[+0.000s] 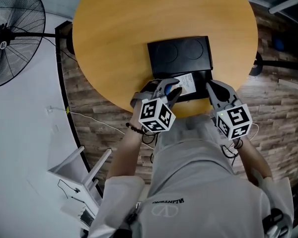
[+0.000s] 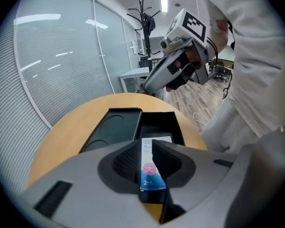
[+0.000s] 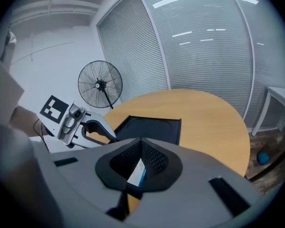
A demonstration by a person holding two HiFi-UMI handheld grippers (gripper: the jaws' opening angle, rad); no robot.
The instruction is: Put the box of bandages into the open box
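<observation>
Round wood table (image 1: 114, 38) w/ a black box (image 1: 202, 79) at its near edge, right by the person's (image 1: 198, 182) tummy. The lid (image 1: 180, 53) lies open & flat on the far side.

The pack (image 1: 187, 85) of bandages is white w/ blue & a pink dot. It's over the open bottom half of the box, nearer the L side. The L gripper (image 1: 175, 89) pinches it: the pads press on its 2 flat sides & it stands on edge btw. them. Can't tell if it touches the box floor.

The R gripper (image 1: 211, 87) is over the R end of the box, a bit apart from the pack. Its jaws are pressed together at the tips, w/ just a thin slit. A strip of white & blue shows thru the slit; can't tell if it touches the pads.

Around: a big fan (image 1: 10, 33) stands far L, its black pole lying toward the table. A white rack (image 1: 82, 175) is low on the L, near the person's L arm. A thin cable (image 1: 97, 119) runs on the wood floor (image 1: 283, 98). A blue ball (image 3: 262, 158) lies on the floor past the R side. Glass walls (image 3: 204, 46) w/ blinds are behind the table. A coat stand (image 2: 143, 23) & a white desk (image 2: 135, 75) are past the far side.

Room: wide wood top shows past the lid & on both sides. The near wall of the box is close to the table rim. Both grippers hang over that rim, w/ the person's body just behind. Box walls stand to the L & R of the pack.
</observation>
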